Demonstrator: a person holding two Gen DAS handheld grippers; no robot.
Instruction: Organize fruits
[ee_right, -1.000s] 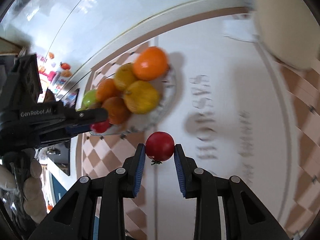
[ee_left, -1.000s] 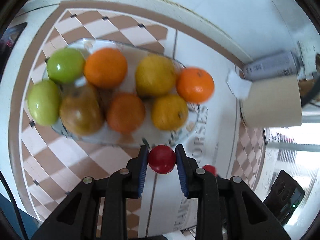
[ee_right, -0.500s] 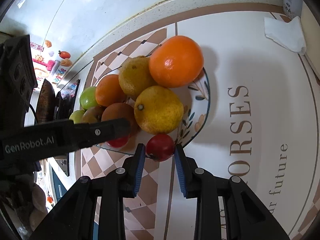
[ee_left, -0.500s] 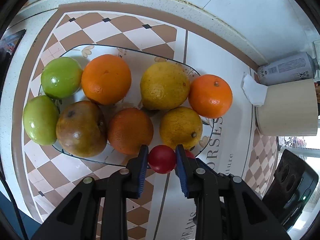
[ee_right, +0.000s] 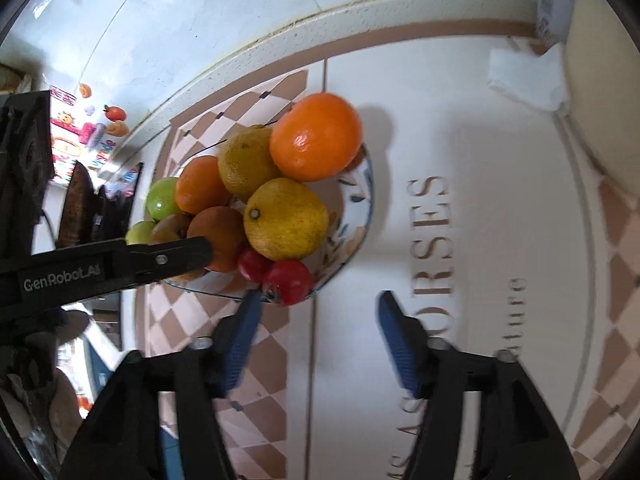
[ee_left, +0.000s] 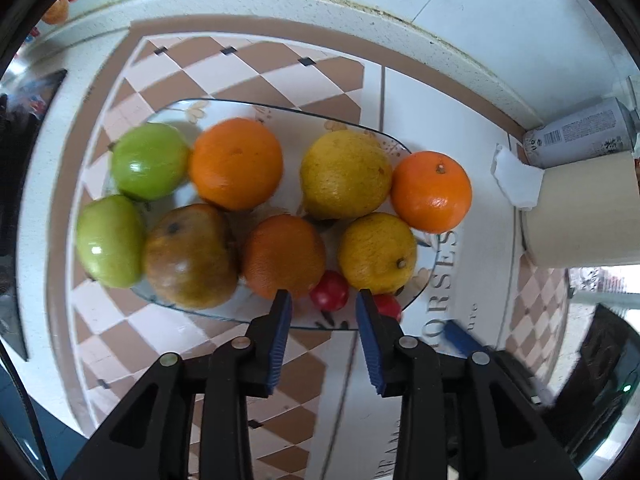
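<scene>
A glass plate [ee_left: 224, 102] holds oranges, yellow citrus, two green apples and a brownish fruit. Two small red fruits lie at its near edge. My left gripper [ee_left: 323, 304] hangs over the nearer red fruit [ee_left: 330, 290]; its jaws are opening and the pads stand clear of it on both sides. The second red fruit [ee_left: 387, 306] peeks out behind the right finger. In the right wrist view that fruit [ee_right: 286, 282] rests on the plate [ee_right: 366, 200] rim, just past my right gripper [ee_right: 320, 300], whose jaws are opening wide with nothing between them. The left gripper's finger [ee_right: 160, 258] reaches in from the left.
A beige cylinder [ee_left: 588, 208], a grey spray can [ee_left: 580, 136] and a white tissue [ee_left: 516, 180] sit at the right by the wall. The plate rests on a checked mat with lettering [ee_right: 430, 240]. A dark object [ee_left: 600, 360] lies at lower right.
Both grippers carried a red fruit to the plate's near edge. Both jaws have since parted, and the two red fruits now lie on the plate side by side.
</scene>
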